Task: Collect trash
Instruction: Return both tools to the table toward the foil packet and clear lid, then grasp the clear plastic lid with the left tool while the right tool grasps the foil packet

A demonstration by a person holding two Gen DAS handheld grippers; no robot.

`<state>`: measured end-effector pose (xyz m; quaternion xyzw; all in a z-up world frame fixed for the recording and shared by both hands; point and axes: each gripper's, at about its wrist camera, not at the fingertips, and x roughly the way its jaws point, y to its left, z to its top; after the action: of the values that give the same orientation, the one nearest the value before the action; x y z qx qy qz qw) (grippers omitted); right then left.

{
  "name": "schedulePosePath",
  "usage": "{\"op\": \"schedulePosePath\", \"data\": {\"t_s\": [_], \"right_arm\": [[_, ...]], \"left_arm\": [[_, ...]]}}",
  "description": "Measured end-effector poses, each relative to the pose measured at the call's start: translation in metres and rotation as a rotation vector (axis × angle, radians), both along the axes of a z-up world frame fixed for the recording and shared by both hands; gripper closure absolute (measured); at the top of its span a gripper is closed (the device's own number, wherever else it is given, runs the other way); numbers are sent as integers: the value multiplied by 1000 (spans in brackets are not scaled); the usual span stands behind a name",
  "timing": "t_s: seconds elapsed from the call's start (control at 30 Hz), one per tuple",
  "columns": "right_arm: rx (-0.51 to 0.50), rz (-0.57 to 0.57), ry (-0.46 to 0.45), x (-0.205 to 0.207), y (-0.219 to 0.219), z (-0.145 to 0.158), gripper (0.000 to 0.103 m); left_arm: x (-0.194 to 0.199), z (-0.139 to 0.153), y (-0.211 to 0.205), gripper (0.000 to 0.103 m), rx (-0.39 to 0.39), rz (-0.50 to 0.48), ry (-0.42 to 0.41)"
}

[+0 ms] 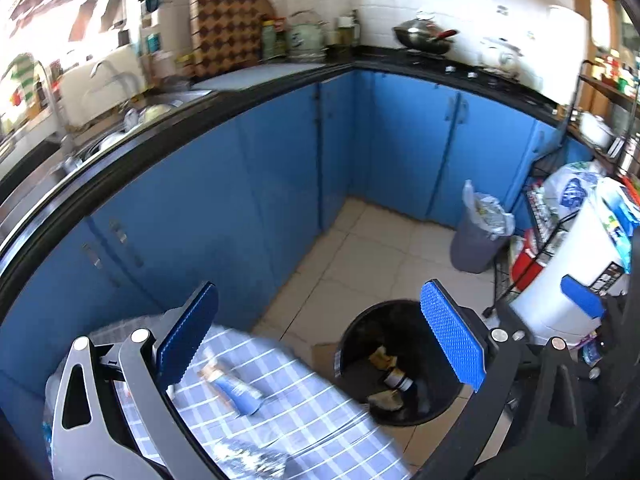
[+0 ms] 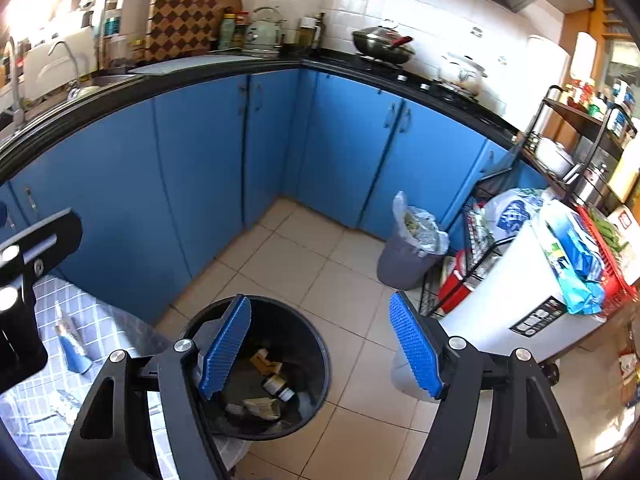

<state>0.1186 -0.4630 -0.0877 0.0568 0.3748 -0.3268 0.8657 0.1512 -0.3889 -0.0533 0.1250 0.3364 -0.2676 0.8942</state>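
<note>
A black round trash bin (image 1: 348, 344) (image 2: 316, 344) stands on the tiled floor, holding a small dark bottle (image 2: 277, 387), crumpled paper (image 2: 262, 408) and a yellow scrap (image 2: 262, 360). A blue tube (image 1: 236, 392) (image 2: 74, 350) lies on the checked blue tablecloth (image 1: 304, 412) (image 2: 100, 328), with crumpled foil (image 1: 252, 460) near it. My left gripper (image 1: 320, 344) is open and empty, above the table edge and the bin. My right gripper (image 2: 320, 344) is open and empty, above the bin. The left gripper's body shows at the left of the right wrist view.
Blue cabinets (image 2: 200, 160) under a black counter (image 2: 360, 64) wrap the corner. A grey bin with a plastic liner (image 1: 476, 236) (image 2: 408, 248) stands by a wire rack (image 2: 472, 256). A white appliance (image 2: 520, 312) stacked with bags is on the right.
</note>
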Motion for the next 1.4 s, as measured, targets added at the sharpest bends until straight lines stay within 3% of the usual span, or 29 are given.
{"op": "schedulePosePath", "data": {"t_s": [0.33,0.63,0.77,0.83,1.03,1.27,1.4], "right_arm": [[70,205,31,20,77,-20,33],[142,447,110,36,169,-57,33],[155,483,138,42,197,-74,33],[173,459,148,44,203,-83,25],[232,366,167,50,211,-104,24],[245,315,160,60,217,-112,24],[245,323,157,65,216,-112,24]], "left_arm": [[0,-37,104,3,74,190,47],[-5,-70,202,3,126,383,104],[-8,-92,247,3,136,470,147],[-10,-105,265,3,135,492,172],[-13,-137,291,3,138,449,211],[-3,-154,277,3,136,324,245],[0,-162,261,3,194,295,223]]}}
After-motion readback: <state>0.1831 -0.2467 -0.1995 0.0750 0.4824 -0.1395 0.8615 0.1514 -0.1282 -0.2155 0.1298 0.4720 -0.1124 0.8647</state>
